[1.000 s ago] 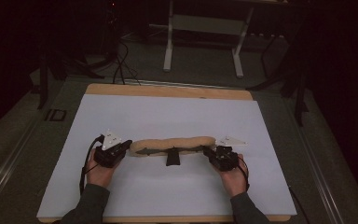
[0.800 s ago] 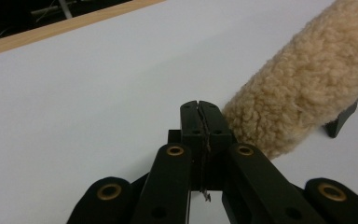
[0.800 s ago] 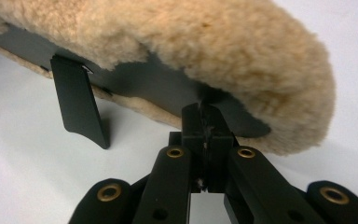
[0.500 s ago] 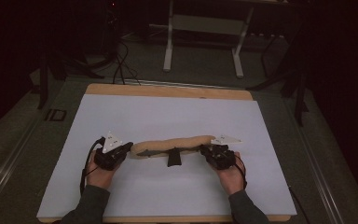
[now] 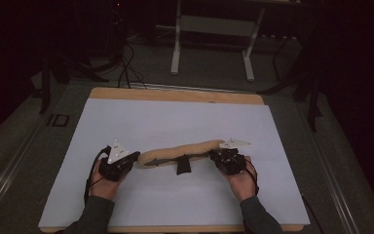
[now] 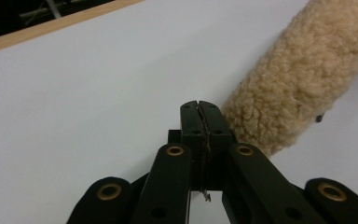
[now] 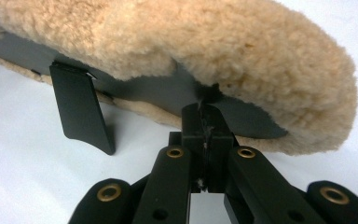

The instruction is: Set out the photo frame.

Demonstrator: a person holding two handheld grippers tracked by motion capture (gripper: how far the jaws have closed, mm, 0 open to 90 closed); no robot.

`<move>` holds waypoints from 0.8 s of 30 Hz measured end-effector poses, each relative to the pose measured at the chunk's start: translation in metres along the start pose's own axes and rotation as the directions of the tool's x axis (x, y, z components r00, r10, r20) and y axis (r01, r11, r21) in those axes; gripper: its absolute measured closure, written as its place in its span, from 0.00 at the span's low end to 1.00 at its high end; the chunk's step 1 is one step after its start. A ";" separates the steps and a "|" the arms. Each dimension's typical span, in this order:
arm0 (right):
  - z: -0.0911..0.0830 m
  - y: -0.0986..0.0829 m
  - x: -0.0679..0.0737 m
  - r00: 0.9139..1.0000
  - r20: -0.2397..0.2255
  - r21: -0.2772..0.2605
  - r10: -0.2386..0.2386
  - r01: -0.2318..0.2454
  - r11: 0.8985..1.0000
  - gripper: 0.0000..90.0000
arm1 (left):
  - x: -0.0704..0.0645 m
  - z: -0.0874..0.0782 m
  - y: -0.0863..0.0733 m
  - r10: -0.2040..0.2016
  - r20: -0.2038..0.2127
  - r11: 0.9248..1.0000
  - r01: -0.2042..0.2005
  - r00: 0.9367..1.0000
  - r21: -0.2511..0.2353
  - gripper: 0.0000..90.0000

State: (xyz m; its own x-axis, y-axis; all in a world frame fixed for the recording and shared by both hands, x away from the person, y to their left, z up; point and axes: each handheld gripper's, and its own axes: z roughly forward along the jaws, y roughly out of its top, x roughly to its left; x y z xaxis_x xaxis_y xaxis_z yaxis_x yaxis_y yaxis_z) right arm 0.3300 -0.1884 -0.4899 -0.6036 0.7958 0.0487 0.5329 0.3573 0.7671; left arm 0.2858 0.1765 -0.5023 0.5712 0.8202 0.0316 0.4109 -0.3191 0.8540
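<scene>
High view: fleece pad (image 5: 182, 151) lying long across the near middle of the white table sheet (image 5: 175, 122), left gripper (image 5: 126, 162) at its left end, right gripper (image 5: 217, 156) at its right end. Versus 1 s ago, both grippers drawn slightly nearer, pad carried along; likely a 2-handed lift or shift under way.

Left gripper view: jaws closed, touching the pad's curly tan pile (image 6: 298, 88); a pinch not confirmable.

Right gripper view: jaws clamped on the pad's smooth grey underside edge (image 7: 233, 109); 1 black strap tab (image 7: 81, 107) hanging down.

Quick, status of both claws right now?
Left claw: shut beside the fleece pad; whether it pinches it cannot be told.
Right claw: shut at the pad's edge.
</scene>
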 end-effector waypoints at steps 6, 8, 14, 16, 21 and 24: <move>0.002 0.002 0.001 1.000 0.004 0.008 -0.007 0.007 1.000 0.99 | -0.003 -0.001 -0.001 0.006 0.006 1.000 -0.006 1.000 -0.001 1.00; 0.002 0.004 0.002 1.000 0.006 0.012 -0.010 0.010 1.000 0.99 | -0.004 -0.002 -0.001 0.004 0.009 1.000 -0.004 1.000 -0.001 1.00; 0.004 0.007 0.004 1.000 0.008 0.020 -0.017 0.016 1.000 0.99 | -0.010 -0.004 -0.003 0.016 0.019 1.000 -0.016 1.000 -0.001 1.00; 0.005 0.008 0.004 1.000 0.008 0.022 -0.019 0.018 1.000 0.99 | -0.011 -0.005 -0.003 0.020 0.014 1.000 -0.020 1.000 -0.005 1.00; 0.005 0.009 0.005 1.000 -0.007 0.023 -0.007 0.007 1.000 0.99 | -0.017 -0.006 -0.003 0.024 0.015 1.000 -0.024 1.000 -0.009 1.00; 0.006 0.011 0.004 1.000 -0.004 0.028 -0.009 0.010 1.000 0.99 | -0.019 -0.006 -0.004 0.023 0.020 1.000 -0.023 1.000 -0.012 1.00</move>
State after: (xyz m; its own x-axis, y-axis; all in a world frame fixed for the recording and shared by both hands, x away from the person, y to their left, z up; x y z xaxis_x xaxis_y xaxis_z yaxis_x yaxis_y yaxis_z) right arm 0.3364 -0.1783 -0.4849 -0.6108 0.7905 0.0438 0.5437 0.3786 0.7491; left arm 0.2691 0.1654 -0.5030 0.5950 0.8027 0.0407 0.3889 -0.3318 0.8594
